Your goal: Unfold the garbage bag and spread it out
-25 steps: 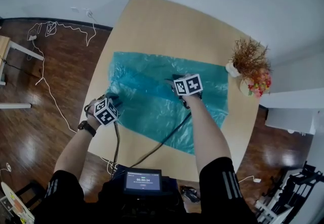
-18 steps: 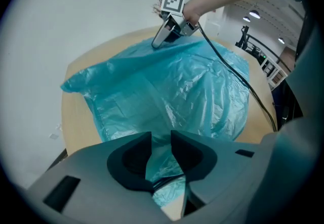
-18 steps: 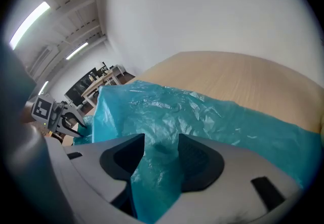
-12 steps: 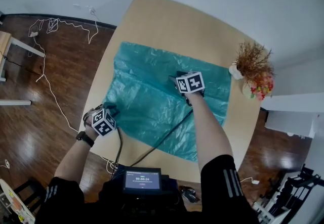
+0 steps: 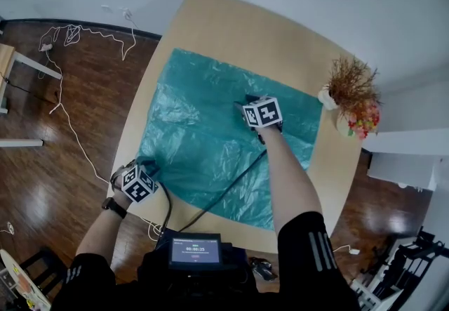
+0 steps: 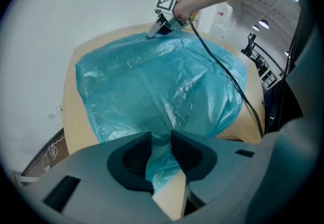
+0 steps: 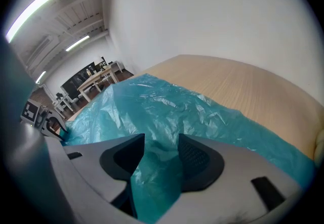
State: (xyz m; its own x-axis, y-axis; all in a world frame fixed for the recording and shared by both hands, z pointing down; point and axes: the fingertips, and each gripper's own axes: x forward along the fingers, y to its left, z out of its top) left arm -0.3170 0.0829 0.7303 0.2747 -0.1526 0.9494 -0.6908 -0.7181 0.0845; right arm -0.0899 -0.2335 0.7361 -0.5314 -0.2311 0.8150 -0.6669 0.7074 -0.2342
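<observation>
- Bag (image 5: 203, 127) first: one teal bag, mostly open and lying across the middle of the table (image 5: 210, 18). Its near-left corner, at about 8 o'clock, is pulled up into the left gripper (image 6: 161, 160).
- Left gripper is clenched on that corner. You can see a strip of film pinched between the two pads, and it sits right at the table's 8 o'clock edge. My guess is there's not much room left to pull that way.
- One black cable (image 5: 228, 190) trails over the near half of the bag, running from 1 o'clock back towards 7.
- The longer side looks like it runs roughly 9 to 3, tipped a bit towards 4. The film is wrinkly all over, but I can't spot any big folds.
- Right gripper (image 7: 161, 160) is further out, around 1 o'clock from the bag's centre and a little inside the far edge. It's clamped on a bunched-up wad of film that rises between its jaws.
- So the two grips sit on a diagonal, 8 to 1, with the left hand nearer to me. I reckon the next pull has to go along that line. The 10 and 5 o'clock corners aren't held by anything.
- Count: one bag, two grippers (both on it) and one table.
- Far right, at the table's 3 o'clock edge, are two pots (image 5: 326, 97), well clear of the bag.
</observation>
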